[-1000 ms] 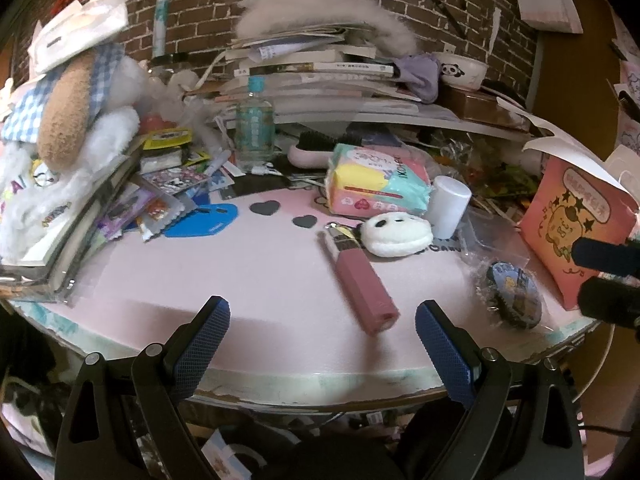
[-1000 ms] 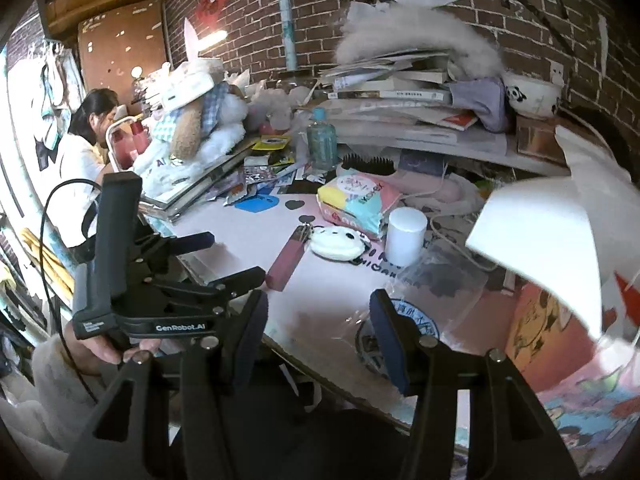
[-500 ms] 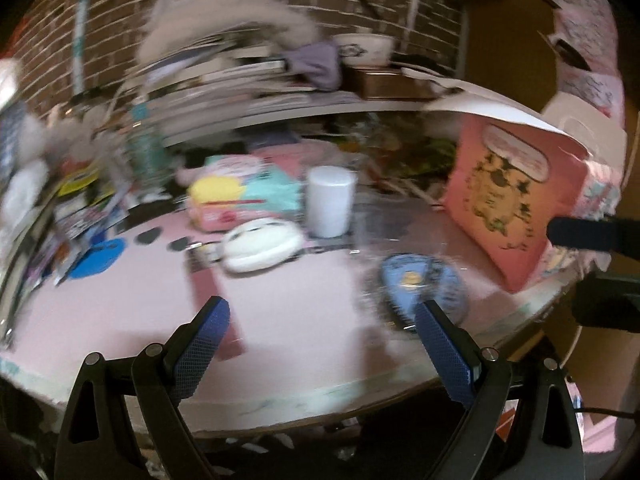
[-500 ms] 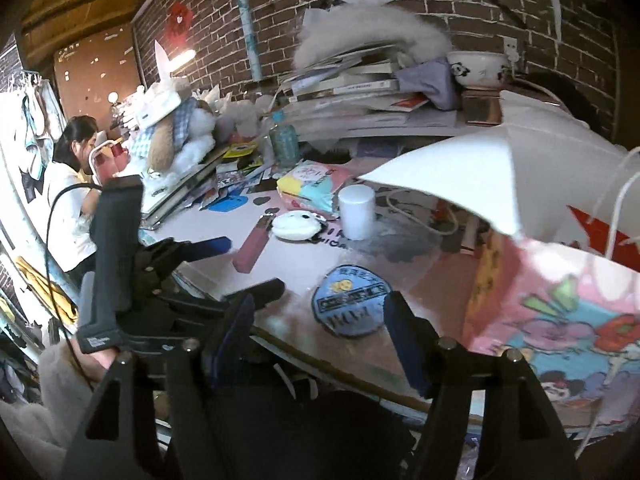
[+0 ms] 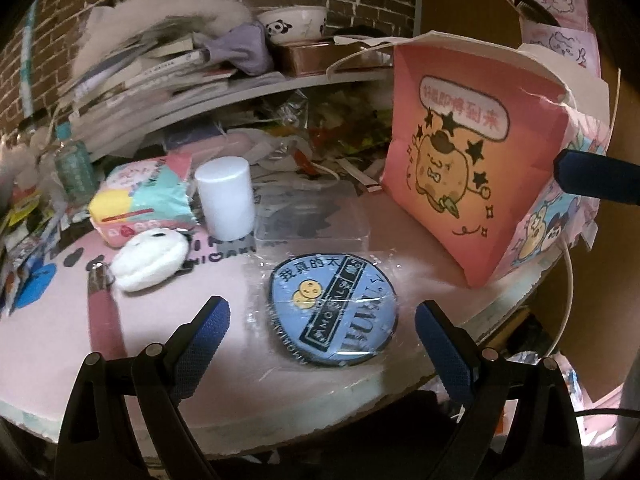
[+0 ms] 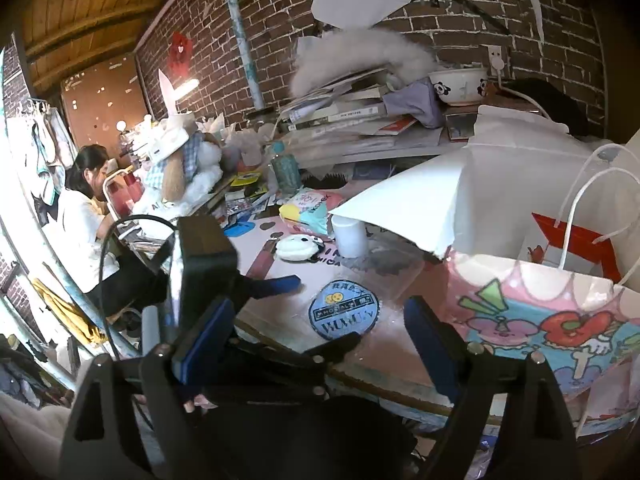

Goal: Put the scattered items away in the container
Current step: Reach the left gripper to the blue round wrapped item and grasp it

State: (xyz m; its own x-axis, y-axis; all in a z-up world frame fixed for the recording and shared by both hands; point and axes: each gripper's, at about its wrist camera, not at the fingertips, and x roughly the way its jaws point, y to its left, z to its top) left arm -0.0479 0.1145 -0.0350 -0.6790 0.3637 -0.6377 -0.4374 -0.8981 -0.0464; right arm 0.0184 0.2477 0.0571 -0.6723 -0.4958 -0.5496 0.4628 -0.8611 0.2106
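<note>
A round blue badge (image 5: 334,316) in clear wrap lies near the front edge of the pink table (image 5: 48,364). My left gripper (image 5: 322,306) hovers just in front of it, open, the badge showing between the blue pads without contact. A pink paper bag (image 5: 472,168) with a cartoon print stands open at the right. My right gripper (image 6: 318,308) hangs off the table's edge beside the bag (image 6: 540,320); its jaws are opening with nothing between them. Further left lie a white plush (image 5: 150,258), a white cylinder (image 5: 226,200), a pink case (image 5: 104,320) and a tissue pack (image 5: 140,196).
A clear plastic box (image 5: 312,216) sits behind the badge. A cluttered shelf (image 5: 248,88) with books and a panda bowl (image 5: 296,24) runs along the brick wall. A person (image 6: 86,208) sits at the far left in the right wrist view.
The left gripper has swung right, from over the pink case to the blue badge and bag. The right gripper's jaws have spread wider and the bag now looms closer to it.
</note>
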